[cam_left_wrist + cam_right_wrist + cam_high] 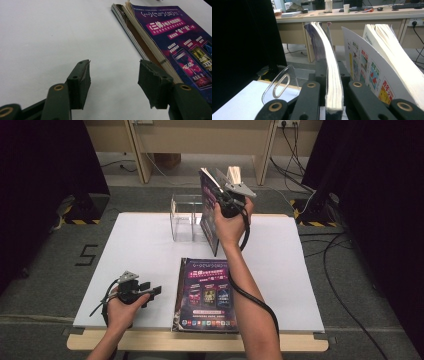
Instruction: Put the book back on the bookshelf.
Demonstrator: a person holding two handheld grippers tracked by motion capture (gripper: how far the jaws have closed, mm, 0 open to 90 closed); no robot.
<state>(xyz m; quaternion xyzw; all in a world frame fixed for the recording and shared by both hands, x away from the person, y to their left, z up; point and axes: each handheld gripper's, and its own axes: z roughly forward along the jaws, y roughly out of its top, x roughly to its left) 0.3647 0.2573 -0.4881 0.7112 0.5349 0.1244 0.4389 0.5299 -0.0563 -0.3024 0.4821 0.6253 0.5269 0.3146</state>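
High view first: my right hand-held gripper (226, 184) is raised over the far middle of the white worktop (135, 255), its jaws pressed tight on a purple-covered book (210, 215) that I hold upright, spine edge low and pages fanning at the top. That book hangs just in front of a clear acrylic stand (182, 217) at the worktop's far edge; whether its lower corner touches the stand or the surface I cannot tell from this angle. In the right gripper view the two black jaws clamp the cream page block of the book (332, 75) between them, the block bowing away upward, and a clear divider of the stand (280, 85) with a slot cut in it stands just to the left of the jaws. A second volume with a white illustrated cover (367, 72) leans just to the right.

My left hand-held gripper (150, 290) rests low at the near left of the worktop, jaws spread apart with nothing between them. Just beside it lies a stack of books (206, 292) flat on the worktop, purple cover upward; the left gripper view has that stack (172, 42) close to the right jaw, apart from it.
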